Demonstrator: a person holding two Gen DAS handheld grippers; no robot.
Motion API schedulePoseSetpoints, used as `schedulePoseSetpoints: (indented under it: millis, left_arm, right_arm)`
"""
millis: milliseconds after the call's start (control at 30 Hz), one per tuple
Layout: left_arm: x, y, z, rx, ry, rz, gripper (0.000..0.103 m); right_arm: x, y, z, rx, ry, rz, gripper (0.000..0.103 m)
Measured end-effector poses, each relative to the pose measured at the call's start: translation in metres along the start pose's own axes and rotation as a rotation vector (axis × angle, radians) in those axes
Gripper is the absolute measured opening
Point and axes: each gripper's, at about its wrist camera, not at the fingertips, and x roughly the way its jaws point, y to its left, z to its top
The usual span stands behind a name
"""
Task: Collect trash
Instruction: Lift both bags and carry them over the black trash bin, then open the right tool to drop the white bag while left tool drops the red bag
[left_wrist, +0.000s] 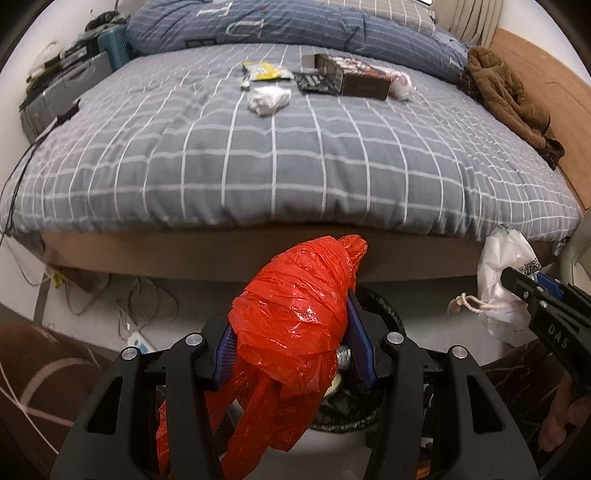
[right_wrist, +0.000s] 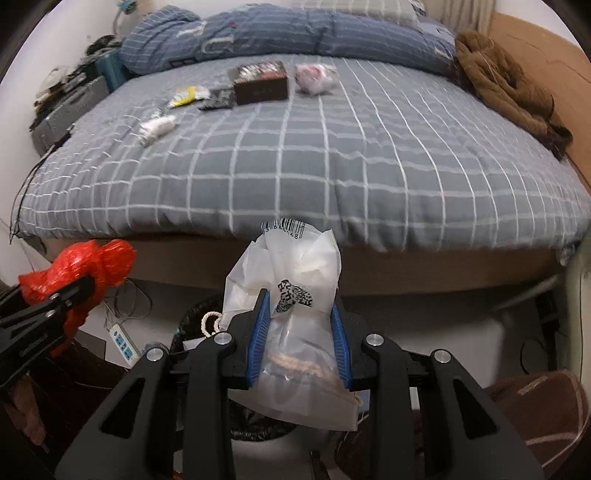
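The red plastic bag (left_wrist: 295, 314) is sitting bunched up between the blue pads of the left gripper (left_wrist: 295, 339), which is pinching it on both sides, with loose ends dangling down below. Under it a dark round trash bin (left_wrist: 384, 314) is peeking out on the floor, just in front of the bed.

Over on the other side, the right gripper (right_wrist: 299, 332) is squeezing a white plastic bag (right_wrist: 288, 273) with a barcode on top and a bit of rope (right_wrist: 210, 321) hanging off it, also right above the bin.

Further out, more junk is lying on the grey checked bedspread (left_wrist: 295, 155), toward the far end: a crumpled white tissue (left_wrist: 267, 98), a yellow wrapper (left_wrist: 264, 70), a dark box (left_wrist: 354, 75) and a whitish-pink wad (left_wrist: 402, 85) right beside it. A brown garment (left_wrist: 509, 99) is slumping along the bed's right edge, and a power strip (right_wrist: 122, 339) is lying on the floor near the bin.
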Motion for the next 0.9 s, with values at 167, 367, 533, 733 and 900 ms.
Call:
schedulePoseSetpoints:
  millis: [167, 367, 533, 733, 900]
  left_arm:
    - [0.004, 0.001, -0.018, -0.005, 0.039, 0.003, 0.050]
    - [0.025, 0.010, -0.023, -0.009, 0.073, 0.026, 0.050]
    - [0.051, 0.013, -0.023, 0.002, 0.111, 0.037, 0.050]
    - [0.082, 0.019, -0.023, 0.001, 0.146, 0.022, 0.050]
    - [0.091, 0.033, -0.027, -0.025, 0.163, 0.025, 0.050]
  right_arm:
    - [0.001, 0.011, -0.016, 0.002, 0.035, 0.006, 0.030]
    - [0.021, 0.021, -0.022, -0.024, 0.064, 0.001, 0.030]
    - [0.047, 0.027, -0.025, -0.029, 0.104, 0.010, 0.030]
    - [0.073, 0.036, -0.024, -0.064, 0.152, 0.029, 0.031]
    - [0.091, 0.045, -0.026, -0.074, 0.203, 0.043, 0.032]
